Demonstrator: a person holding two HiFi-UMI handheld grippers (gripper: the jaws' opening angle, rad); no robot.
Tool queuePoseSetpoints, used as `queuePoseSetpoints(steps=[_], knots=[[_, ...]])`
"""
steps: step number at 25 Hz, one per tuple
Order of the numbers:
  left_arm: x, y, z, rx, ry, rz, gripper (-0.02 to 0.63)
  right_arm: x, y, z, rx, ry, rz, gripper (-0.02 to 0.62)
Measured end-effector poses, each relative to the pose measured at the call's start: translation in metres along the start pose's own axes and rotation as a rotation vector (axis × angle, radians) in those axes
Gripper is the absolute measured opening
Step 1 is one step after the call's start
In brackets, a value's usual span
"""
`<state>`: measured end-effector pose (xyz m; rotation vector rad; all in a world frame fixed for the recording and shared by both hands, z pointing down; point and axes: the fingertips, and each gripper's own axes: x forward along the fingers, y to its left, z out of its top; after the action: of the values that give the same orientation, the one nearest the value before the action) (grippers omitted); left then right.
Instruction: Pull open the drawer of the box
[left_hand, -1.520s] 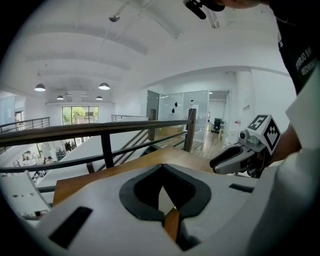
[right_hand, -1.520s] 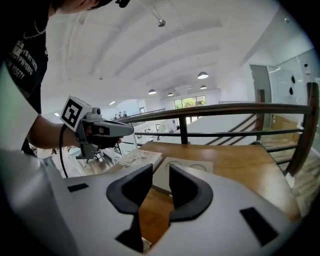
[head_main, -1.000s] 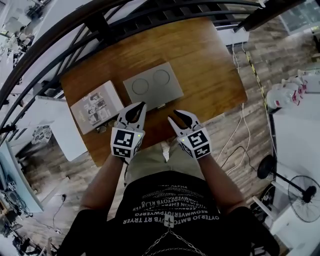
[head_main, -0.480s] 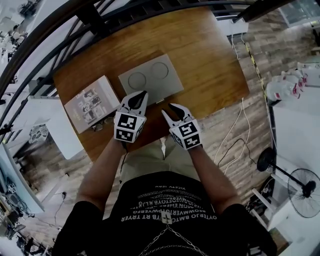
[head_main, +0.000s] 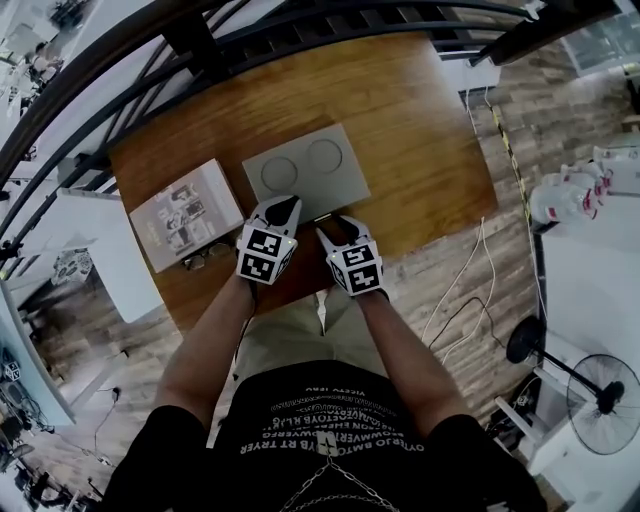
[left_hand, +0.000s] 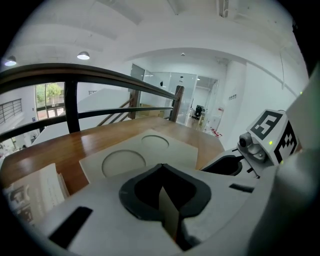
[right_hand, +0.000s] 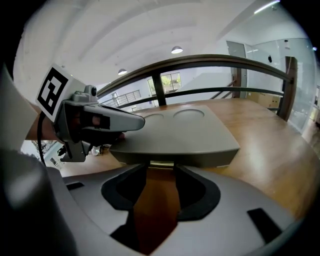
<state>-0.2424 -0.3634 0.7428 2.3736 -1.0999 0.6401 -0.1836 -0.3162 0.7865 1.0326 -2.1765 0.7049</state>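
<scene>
A flat grey box (head_main: 305, 172) with two round marks on its lid lies on the wooden table (head_main: 410, 120). Its drawer front faces me, with a small pale handle (right_hand: 161, 163) at the middle. My right gripper (head_main: 335, 228) sits just before that handle; its jaws (right_hand: 160, 172) have just been opening and stand open, with only bare wood showing between them. My left gripper (head_main: 283, 206) is shut with nothing in it, tips (left_hand: 160, 167) together, low over the box's (left_hand: 145, 150) near left edge. It appears in the right gripper view as the left gripper (right_hand: 125, 120) above that corner.
An open booklet (head_main: 188, 213) lies left of the box, with a pair of glasses (head_main: 208, 255) by the table's near edge. A dark railing (head_main: 200, 50) runs behind the table. Cables (head_main: 470, 270) trail on the floor to the right.
Both grippers have come down and closer together, toward the box's front. The right gripper's jaws now stand wider apart.
</scene>
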Motion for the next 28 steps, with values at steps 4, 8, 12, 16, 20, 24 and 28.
queuePoseSetpoints(steps=[4, 8, 12, 16, 20, 24, 28], knots=[[0.000, 0.004, -0.003, -0.018, 0.001, -0.017, 0.006, 0.011, 0.002, 0.000, 0.031, 0.016, 0.003, 0.184], [0.001, 0.001, -0.006, -0.004, 0.030, -0.071, 0.006, 0.017, -0.001, 0.000, 0.041, 0.036, -0.028, 0.175], [-0.001, -0.001, -0.006, 0.012, 0.041, -0.096, 0.006, 0.015, 0.000, 0.000, 0.038, 0.052, -0.040, 0.170], [-0.001, -0.003, -0.006, 0.014, 0.054, -0.102, 0.006, 0.013, 0.001, 0.000, 0.029, 0.062, -0.049, 0.167], [0.000, 0.000, -0.007, 0.015, 0.060, -0.094, 0.006, 0.014, 0.001, 0.000, 0.028, 0.066, -0.060, 0.164], [-0.001, -0.003, -0.008, 0.026, 0.073, -0.078, 0.006, 0.006, 0.003, -0.007, 0.031, 0.081, -0.059, 0.164], [-0.001, -0.005, -0.010, 0.047, 0.081, -0.072, 0.006, -0.002, 0.006, -0.017, 0.034, 0.082, -0.052, 0.164]])
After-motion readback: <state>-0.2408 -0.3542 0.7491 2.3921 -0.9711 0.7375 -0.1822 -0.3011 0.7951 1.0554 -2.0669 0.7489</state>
